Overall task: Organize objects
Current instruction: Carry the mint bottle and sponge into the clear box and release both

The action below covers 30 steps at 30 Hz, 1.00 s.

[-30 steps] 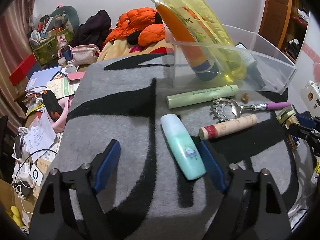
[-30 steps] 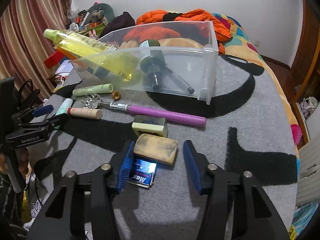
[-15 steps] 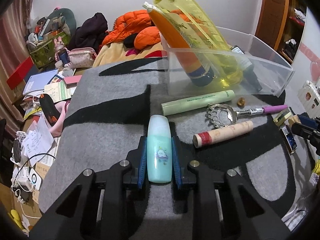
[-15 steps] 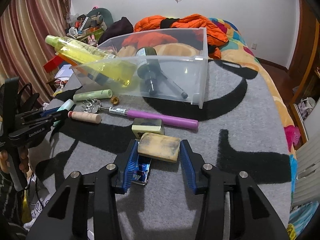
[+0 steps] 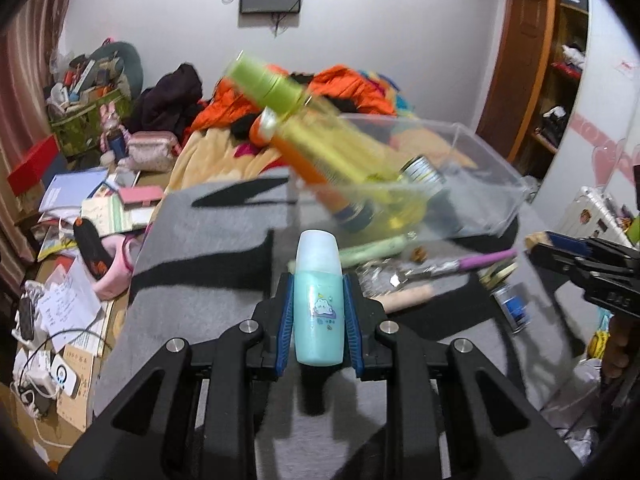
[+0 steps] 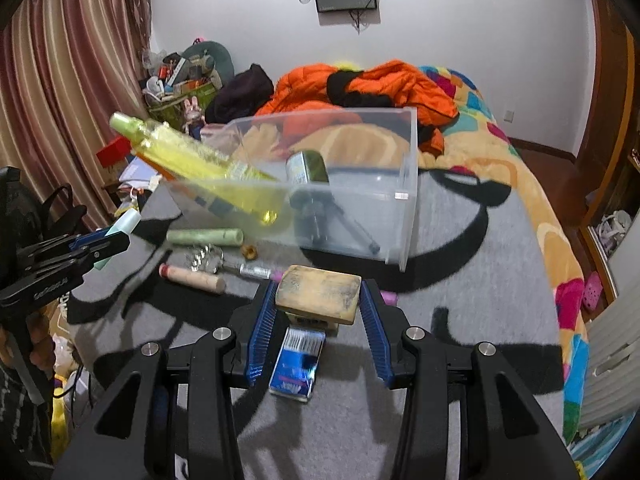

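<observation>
Left gripper (image 5: 319, 312): jaws clamped on the teal bottle (image 5: 319, 300), pale cap pointing forward, bottle lifted off the grey blanket (image 5: 208, 280). Right gripper (image 6: 316, 320): jaws clamped on the yellowish sponge block (image 6: 319, 294), held above the blanket. Under it, on the blanket: blue packet (image 6: 296, 364) and a small box, mostly hidden by the block. Clear bin (image 6: 400, 184) sits further back on the blanket, holding a yellow bottle (image 6: 200, 164) leaning out over its left wall, an orange tube beside it, and a dark bottle (image 6: 308, 172). In front of the bin, on the blanket: green tube (image 6: 204, 237), wooden roller (image 6: 192, 278), metal claw scratcher with purple handle (image 5: 486, 258). All apart from both grippers. Left view motion-blurred.
</observation>
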{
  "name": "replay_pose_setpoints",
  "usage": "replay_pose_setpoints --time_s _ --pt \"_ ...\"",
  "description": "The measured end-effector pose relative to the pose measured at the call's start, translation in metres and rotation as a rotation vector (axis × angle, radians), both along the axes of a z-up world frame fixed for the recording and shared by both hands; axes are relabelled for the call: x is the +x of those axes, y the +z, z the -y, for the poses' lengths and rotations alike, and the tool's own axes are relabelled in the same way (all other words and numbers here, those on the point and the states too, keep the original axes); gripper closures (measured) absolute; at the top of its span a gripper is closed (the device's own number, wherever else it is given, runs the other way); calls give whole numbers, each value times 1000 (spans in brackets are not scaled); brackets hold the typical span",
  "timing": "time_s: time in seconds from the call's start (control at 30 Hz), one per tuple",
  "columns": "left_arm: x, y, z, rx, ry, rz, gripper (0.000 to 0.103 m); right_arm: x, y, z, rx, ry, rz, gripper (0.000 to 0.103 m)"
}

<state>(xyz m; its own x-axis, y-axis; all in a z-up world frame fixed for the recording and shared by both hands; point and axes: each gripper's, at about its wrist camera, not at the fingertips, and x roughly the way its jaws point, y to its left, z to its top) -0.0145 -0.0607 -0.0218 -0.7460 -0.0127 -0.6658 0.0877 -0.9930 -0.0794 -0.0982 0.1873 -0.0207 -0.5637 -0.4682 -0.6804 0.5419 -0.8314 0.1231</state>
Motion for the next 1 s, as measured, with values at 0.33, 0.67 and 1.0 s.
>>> replay_pose_setpoints --time_s 0.33,0.67,1.0 --pt "-16 30 -22 5 -63 -83 80 -15 21 2 -17 3 -54 64" --pt "-50 47 -37 21 -96 -122 80 -44 39 5 -13 -13 -112 64" --pt "-91 47 -50 18 -128 -90 80 -70 37 21 1 -9 -107 64"
